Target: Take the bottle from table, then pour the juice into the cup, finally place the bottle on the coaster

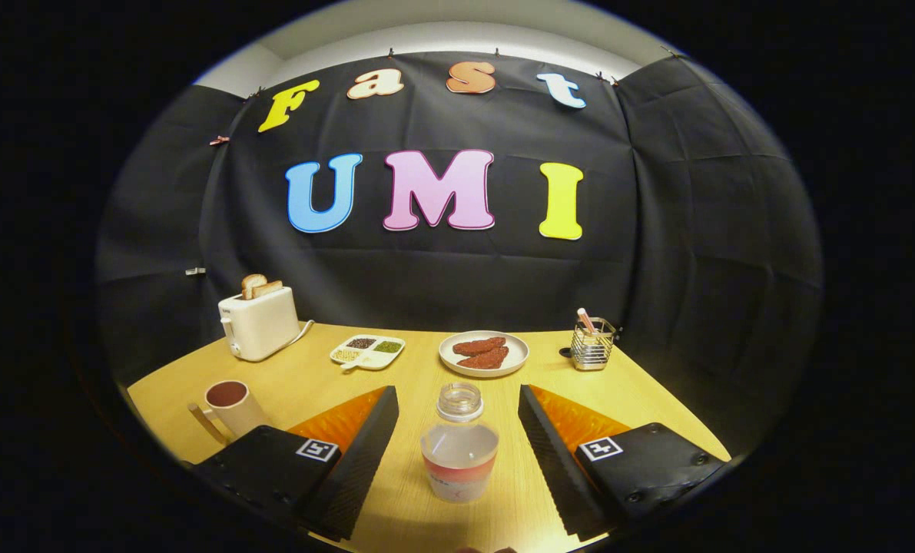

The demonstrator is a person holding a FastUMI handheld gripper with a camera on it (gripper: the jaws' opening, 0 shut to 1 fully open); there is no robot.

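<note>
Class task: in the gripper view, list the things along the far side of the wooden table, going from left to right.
White toaster with bread slices → white divided tray of grains → white round plate of reddish-brown patties → wire mesh holder with a straw. Nearer, the clear plastic bottle stands between the open claw's fingers.

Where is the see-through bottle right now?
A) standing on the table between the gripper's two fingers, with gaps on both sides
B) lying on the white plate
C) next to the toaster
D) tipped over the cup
A: the bottle stands upright on the table, in the space between the open gripper fingers, and neither finger touches it.
</note>
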